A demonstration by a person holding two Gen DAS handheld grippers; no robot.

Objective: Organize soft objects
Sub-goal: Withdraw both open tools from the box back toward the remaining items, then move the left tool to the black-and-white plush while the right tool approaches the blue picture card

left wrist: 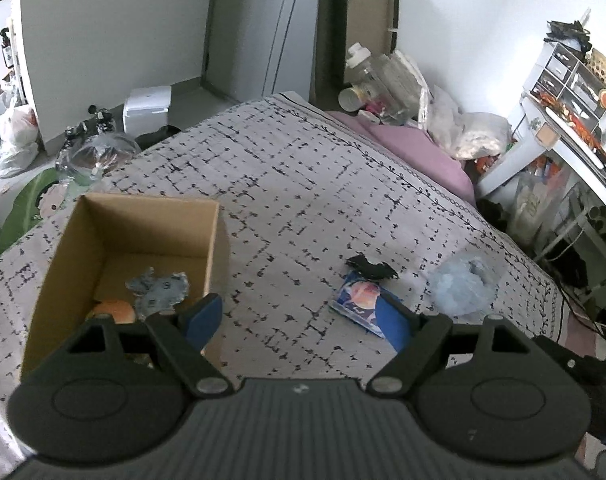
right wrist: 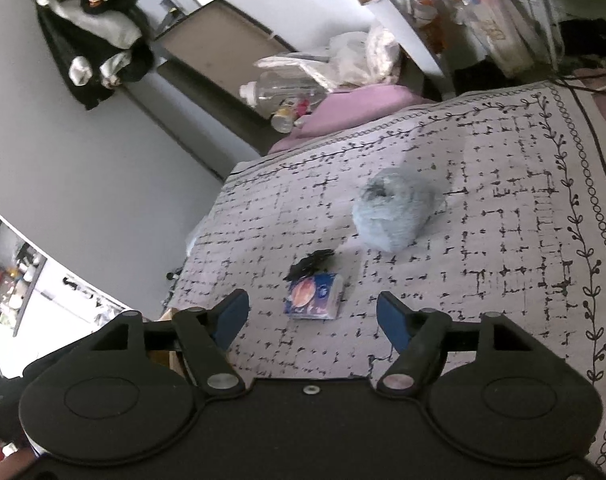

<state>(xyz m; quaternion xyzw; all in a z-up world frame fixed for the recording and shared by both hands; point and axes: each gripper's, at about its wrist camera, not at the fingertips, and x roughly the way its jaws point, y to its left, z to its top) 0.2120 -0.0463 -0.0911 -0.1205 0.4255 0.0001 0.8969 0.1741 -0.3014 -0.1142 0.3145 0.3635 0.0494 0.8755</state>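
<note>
On the bedspread (right wrist: 483,240) lie a tissue packet (right wrist: 313,295), a black scrap (right wrist: 309,264) touching it and a blue fluffy bundle (right wrist: 395,212). Both the right gripper (right wrist: 312,318) and left gripper (left wrist: 299,318) hang spread, empty. Best straddle the packet squarely, then carry it to the cardboard box (left wrist: 83,256).

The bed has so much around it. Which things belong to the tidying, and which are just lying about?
Part of the job:
cardboard box
grey cloth inside it
black scrap
blue packet
pale blue bundle

Just lying about:
clear bottle
purple pillow
white drawers
</note>
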